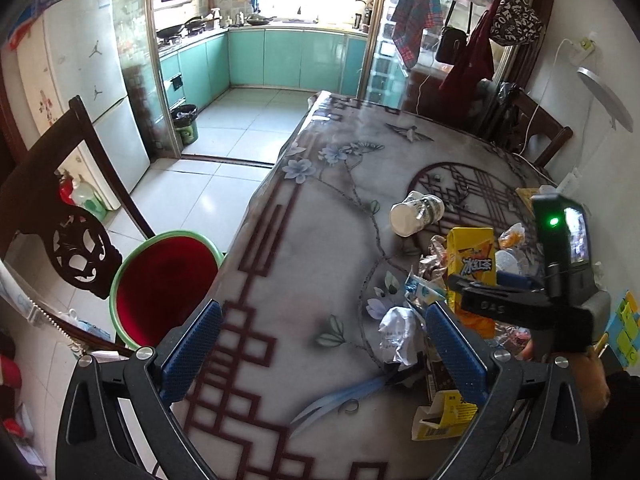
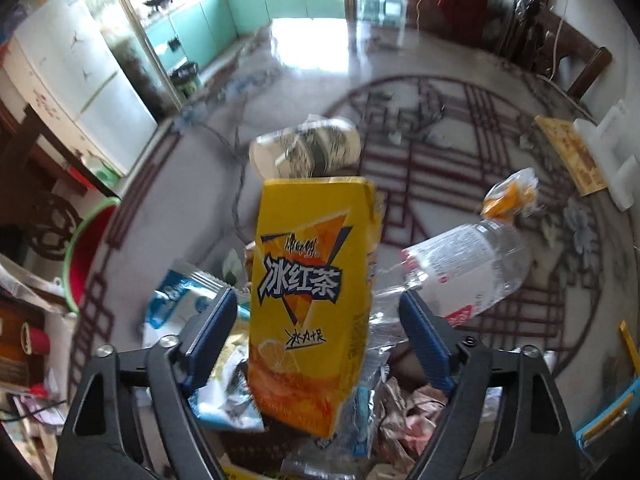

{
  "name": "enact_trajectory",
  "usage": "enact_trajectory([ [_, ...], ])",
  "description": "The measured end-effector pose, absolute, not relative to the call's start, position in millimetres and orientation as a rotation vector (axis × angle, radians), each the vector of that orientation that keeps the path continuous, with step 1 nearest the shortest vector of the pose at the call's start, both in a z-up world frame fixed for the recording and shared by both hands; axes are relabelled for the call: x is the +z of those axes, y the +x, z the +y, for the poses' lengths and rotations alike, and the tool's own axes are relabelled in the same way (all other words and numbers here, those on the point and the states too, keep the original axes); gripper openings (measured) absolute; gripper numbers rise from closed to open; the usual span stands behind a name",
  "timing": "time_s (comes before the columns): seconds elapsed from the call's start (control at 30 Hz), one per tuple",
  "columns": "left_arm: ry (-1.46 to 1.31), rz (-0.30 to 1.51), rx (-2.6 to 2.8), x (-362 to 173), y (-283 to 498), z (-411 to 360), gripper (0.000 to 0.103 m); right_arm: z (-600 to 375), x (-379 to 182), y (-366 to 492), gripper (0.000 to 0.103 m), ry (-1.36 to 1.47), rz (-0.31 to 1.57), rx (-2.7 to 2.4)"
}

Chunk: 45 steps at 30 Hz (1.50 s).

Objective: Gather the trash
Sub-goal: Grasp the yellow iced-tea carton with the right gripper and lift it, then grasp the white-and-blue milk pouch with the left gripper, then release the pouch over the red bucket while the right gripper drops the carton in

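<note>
On the table [image 1: 320, 280], covered with a grey cloth printed with flowers and dark red lattice lines, a pile of rubbish lies toward the near right side. The right gripper [image 2: 316, 332] points steeply down over this pile with a yellow iced-tea carton [image 2: 312, 304] standing upright between its blue pads [image 2: 212, 332]; a gap shows on each side of the carton, so the jaws are parted and not pressing on it. In the left wrist view the same carton [image 1: 472, 264] stands among the wrappers with the right gripper's black body just beside it. Behind the carton a paper cup [image 2: 308, 152] lies on its side, and to its right a clear plastic bottle [image 2: 464, 272] also lies flat, with a small orange-filled plastic wrapper [image 2: 510, 194] beyond it. A blue-and-white packet [image 2: 180, 300] sits to the left of the carton. The left gripper [image 1: 324, 344] hovers over the table edge with its jaws wide apart and nothing between them; a crumpled white paper [image 1: 398, 334] lies just inside its right pad, and a flattened yellow box [image 1: 444, 420] lies nearer the camera. A red bucket with a green rim [image 1: 164, 284] stands on the floor beside the table, next to a dark carved chair [image 1: 80, 248].
</note>
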<state>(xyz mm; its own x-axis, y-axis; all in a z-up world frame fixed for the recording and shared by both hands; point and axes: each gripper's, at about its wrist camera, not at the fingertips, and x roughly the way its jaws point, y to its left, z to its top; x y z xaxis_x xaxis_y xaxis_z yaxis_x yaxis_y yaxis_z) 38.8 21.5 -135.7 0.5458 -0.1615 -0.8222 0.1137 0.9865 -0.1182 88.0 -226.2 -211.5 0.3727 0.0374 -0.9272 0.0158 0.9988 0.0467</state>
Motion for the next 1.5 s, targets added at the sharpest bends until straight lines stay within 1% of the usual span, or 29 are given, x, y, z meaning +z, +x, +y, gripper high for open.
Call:
enact_trajectory([
  [0.03,-0.051,0.984,-0.173,-136,41,20,0.102,-225,-216,88,0.065,0.052,1.207,0.024],
  [0.2,-0.053,0.998,-0.264,-142,53,6,0.102,-230,-206,79,0.065,0.083,1.177,0.054],
  [0.37,-0.073,1.071,-0.395,-162,68,-25,0.102,-243,-156,62,0.065,0.087,1.053,0.060],
  [0.53,-0.111,1.171,-0.474,-191,86,-56,0.101,-265,-128,51,0.065,0.113,0.998,0.021],
  [0.57,-0.121,1.185,-0.486,-197,89,-61,0.100,-269,-123,47,0.065,0.119,0.991,0.012],
  [0.6,-0.137,1.202,-0.495,-201,91,-66,0.096,-270,-121,46,0.065,0.121,0.985,0.004],
  [0.63,-0.143,1.228,-0.494,-206,92,-71,0.081,-272,-119,46,0.065,0.121,0.980,-0.002],
  [0.67,-0.142,1.254,-0.486,-211,93,-74,0.063,-274,-117,45,0.065,0.121,0.976,-0.006],
  [0.7,-0.142,1.268,-0.484,-216,94,-76,0.053,-274,-116,46,0.065,0.121,0.974,-0.008],
  [0.73,-0.149,1.291,-0.487,-221,94,-78,0.035,-275,-115,46,0.065,0.123,0.971,-0.008],
  [0.77,-0.160,1.312,-0.492,-226,94,-79,0.022,-275,-115,46,0.065,0.124,0.968,-0.008],
  [0.8,-0.171,1.322,-0.495,-229,93,-79,0.016,-276,-114,47,0.065,0.126,0.963,-0.007],
  [0.83,-0.182,1.321,-0.496,-229,92,-79,0.008,-276,-114,46,0.065,0.125,0.960,-0.004],
  [0.87,-0.186,1.311,-0.494,-227,91,-77,0.005,-276,-113,46,0.065,0.124,0.957,0.000],
  [0.97,-0.190,1.252,-0.479,-212,87,-70,0.001,-272,-111,45,0.065,0.114,0.947,0.019],
  [1.27,-0.227,1.086,-0.395,-158,78,-21,0.001,-247,-100,44,0.065,0.083,0.912,0.116],
  [1.5,-0.219,0.997,-0.294,-130,65,28,0.001,-216,-94,48,0.065,0.071,0.897,0.196],
])
